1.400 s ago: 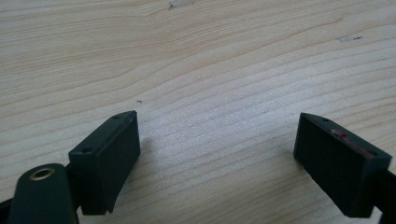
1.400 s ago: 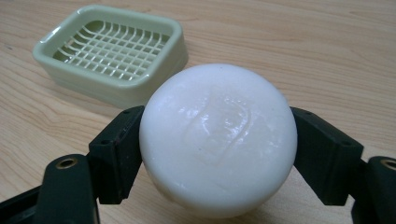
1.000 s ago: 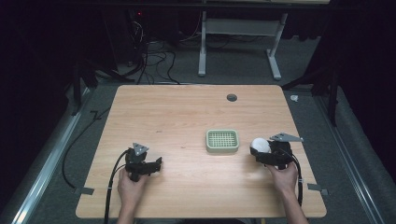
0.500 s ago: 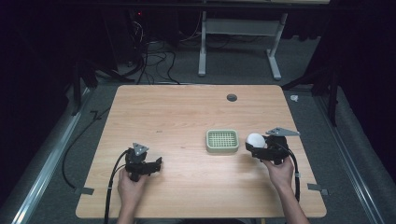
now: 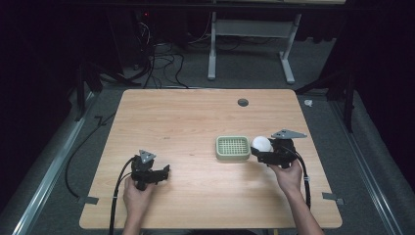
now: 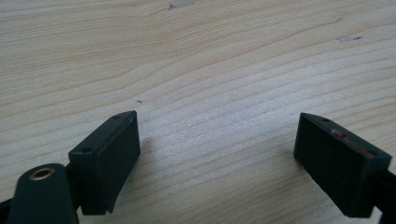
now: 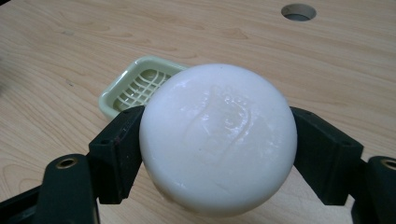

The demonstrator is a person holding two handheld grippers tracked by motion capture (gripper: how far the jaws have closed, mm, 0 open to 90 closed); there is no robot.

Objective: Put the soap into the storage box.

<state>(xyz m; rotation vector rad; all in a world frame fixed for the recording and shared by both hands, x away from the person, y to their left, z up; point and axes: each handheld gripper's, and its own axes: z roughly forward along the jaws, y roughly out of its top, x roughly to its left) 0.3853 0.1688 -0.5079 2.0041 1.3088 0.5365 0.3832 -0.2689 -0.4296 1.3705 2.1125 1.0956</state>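
A round white soap bar [image 7: 218,140] sits clamped between the jaws of my right gripper [image 7: 217,154], which is shut on it. In the high view the soap bar [image 5: 261,143] hangs just right of a pale green soap dish [image 5: 233,148] near the middle of the table, with the right gripper [image 5: 264,152] behind it. The dish [image 7: 135,86] lies beyond the soap, to its left, in the right gripper view. My left gripper [image 5: 164,174] rests low at the table's front left; its jaws stand wide apart over bare wood [image 6: 215,144] with nothing between them.
The wooden table [image 5: 186,122] has a round cable hole [image 5: 242,102] at its far right. Black cables trail off the front edge from both grippers. A white desk frame [image 5: 249,39] stands on the floor beyond the table.
My right gripper has carried the soap bar leftward and slightly up, from the table's right side to the dish's right edge. The left gripper has stayed put.
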